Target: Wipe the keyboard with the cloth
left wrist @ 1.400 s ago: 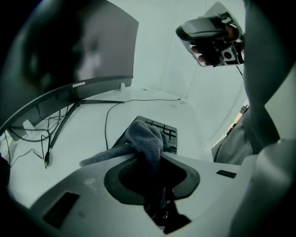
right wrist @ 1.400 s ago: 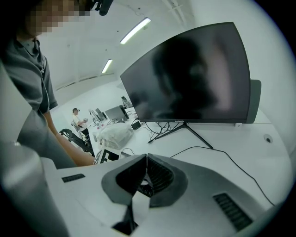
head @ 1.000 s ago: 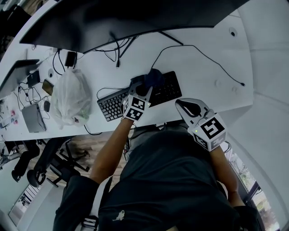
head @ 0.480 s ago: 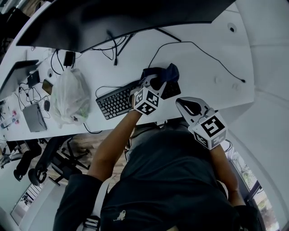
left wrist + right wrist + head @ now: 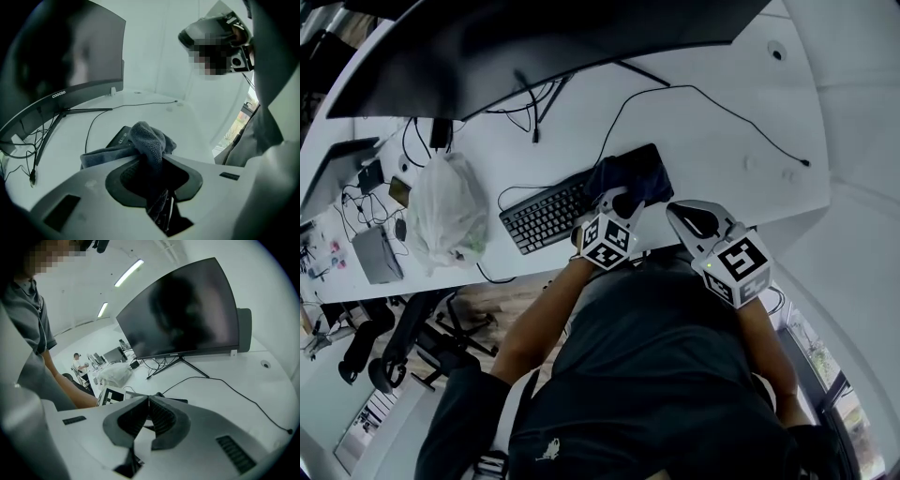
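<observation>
Keyboard (image 5: 548, 214) lies on the desk (image 5: 712, 131), angled, in front of the monitor (image 5: 534, 47), with its right end hidden under the cloth (image 5: 633, 176). That dark bunched cloth sits on top of the keys there, so the wiping seems to have reached that end while the left rows are bare.

The left gripper (image 5: 150, 159) comes down at a slant onto the keyboard's right end. Its jaws stand only a little apart and pinch a fold of cloth between the pads. The rest spills out ahead of the tips, which likely lets the loose part drag flat across the keys instead of the hard jaws scraping them.

The right gripper (image 5: 149, 399) hovers off the keyboard's right corner, near the desk edge, with its jaws pressed together and nothing between them. It looks parked clear of the wiping path.

A thin cable (image 5: 712, 103) runs across the desk behind the keyboard. A plastic bag (image 5: 441, 211) stands well to the keyboard's left, out of the way.
</observation>
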{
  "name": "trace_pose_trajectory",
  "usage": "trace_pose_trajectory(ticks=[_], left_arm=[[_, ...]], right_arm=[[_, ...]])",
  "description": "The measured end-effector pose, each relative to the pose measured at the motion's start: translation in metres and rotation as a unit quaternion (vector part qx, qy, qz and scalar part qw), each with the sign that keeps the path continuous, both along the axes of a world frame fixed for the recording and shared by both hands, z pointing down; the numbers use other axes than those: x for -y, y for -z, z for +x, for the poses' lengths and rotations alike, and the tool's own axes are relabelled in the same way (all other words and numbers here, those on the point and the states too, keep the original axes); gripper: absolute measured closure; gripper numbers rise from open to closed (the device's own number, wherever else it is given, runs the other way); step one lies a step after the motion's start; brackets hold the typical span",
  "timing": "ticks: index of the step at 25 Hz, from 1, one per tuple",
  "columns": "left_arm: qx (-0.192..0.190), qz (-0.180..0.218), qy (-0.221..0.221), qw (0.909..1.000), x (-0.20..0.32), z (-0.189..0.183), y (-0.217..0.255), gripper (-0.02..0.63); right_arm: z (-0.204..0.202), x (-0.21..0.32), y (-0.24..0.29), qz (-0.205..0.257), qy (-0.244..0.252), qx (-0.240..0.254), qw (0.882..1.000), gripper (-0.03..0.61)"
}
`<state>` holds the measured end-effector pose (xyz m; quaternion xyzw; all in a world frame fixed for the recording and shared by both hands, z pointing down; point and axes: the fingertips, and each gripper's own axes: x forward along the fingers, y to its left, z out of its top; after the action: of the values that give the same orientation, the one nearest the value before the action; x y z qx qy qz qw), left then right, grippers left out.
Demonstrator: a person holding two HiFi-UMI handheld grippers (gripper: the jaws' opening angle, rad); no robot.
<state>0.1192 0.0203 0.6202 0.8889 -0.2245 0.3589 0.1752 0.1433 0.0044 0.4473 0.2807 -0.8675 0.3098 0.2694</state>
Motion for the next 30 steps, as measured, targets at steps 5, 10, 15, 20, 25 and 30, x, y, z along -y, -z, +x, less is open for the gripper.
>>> trace_pose_trajectory(ticks=[5, 10, 15, 20, 25, 30], left_arm=[[0.012, 0.04, 0.012, 0.999, 0.063, -0.008, 0.006, 0.54], [0.003, 0.029, 0.039, 0.9988, 0.095, -0.013, 0.001, 0.54], [-0.02, 0.013, 0.032, 0.9992, 0.041, 0.001, 0.005, 0.54], [-0.002, 0.017, 0.014, 0.9998, 0.06, -0.007, 0.001, 0.54], [-0.016, 0.031, 0.093, 0.995, 0.13, -0.05, 0.024, 0.54], [-0.001, 0.012, 0.069, 0.9976, 0.083, -0.038, 0.005, 0.54]], right_arm=[[-0.014, 0.002, -0.004, -0.004, 0.017, 0.001, 1.0, 0.569], [-0.018, 0.003, -0.005, -0.009, 0.016, -0.004, 1.0, 0.569], [-0.012, 0.013, -0.008, -0.013, 0.006, -0.005, 1.0, 0.569], [-0.022, 0.019, -0.013, -0.019, 0.013, -0.003, 1.0, 0.569], [-0.027, 0.015, -0.011, -0.021, 0.019, -0.003, 1.0, 0.569], [-0.026, 0.014, -0.01, -0.015, 0.02, -0.006, 1.0, 0.569]])
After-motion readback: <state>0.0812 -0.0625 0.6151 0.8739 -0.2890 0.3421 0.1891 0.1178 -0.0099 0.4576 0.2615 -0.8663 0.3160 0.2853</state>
